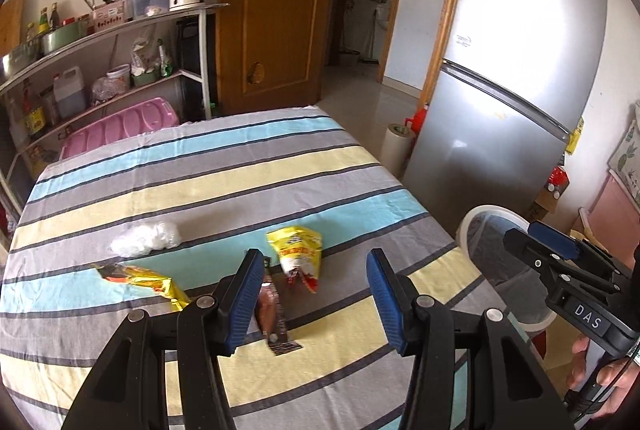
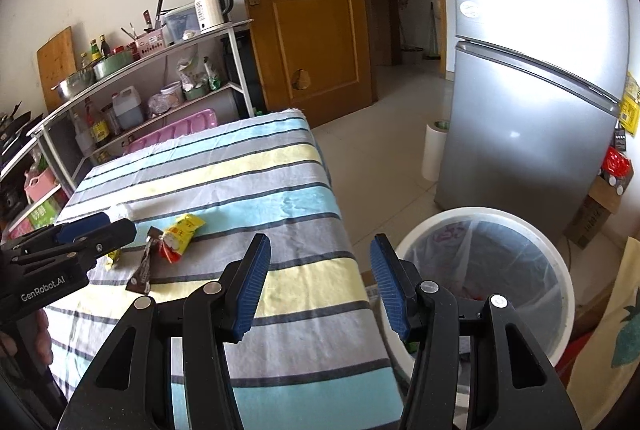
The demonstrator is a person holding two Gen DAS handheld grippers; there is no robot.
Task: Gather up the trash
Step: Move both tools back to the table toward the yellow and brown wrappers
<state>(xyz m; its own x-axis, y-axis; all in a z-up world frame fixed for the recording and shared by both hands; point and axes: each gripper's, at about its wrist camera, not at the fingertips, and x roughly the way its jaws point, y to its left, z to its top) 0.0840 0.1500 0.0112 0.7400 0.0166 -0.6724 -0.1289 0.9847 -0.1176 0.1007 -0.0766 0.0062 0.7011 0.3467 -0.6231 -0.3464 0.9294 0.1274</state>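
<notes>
We see a table (image 1: 328, 166) covered in a cloth striped grey, pale blue and pale yellow, with four pieces of trash lying on its near half. A crumpled white plastic wad (image 1: 145, 239) rests toward the left; in front of it lies a flattened gold foil wrapper (image 1: 140, 280); a yellow snack pouch with red print (image 1: 298, 256) lies near the middle, and touching its near end is a dark brown wrapper (image 1: 276, 318). The left tool (image 1: 316, 296) hangs above the table with its blue-padded jaws apart and nothing gripped; in its own view the brown wrapper shows just inside the left pad, though we cannot tell if the two touch. The right tool (image 2: 320, 284) likewise stands open and empty, over the table's right edge, with the cloth on one side and a round white bin lined with a clear bag (image 2: 516, 218) on the floor on the other. The bin sits just beside the table, in front of a silver refrigerator (image 2: 532, 110). A hand (image 1: 600, 374) grips the right tool's handle at the edge of the left view.
</notes>
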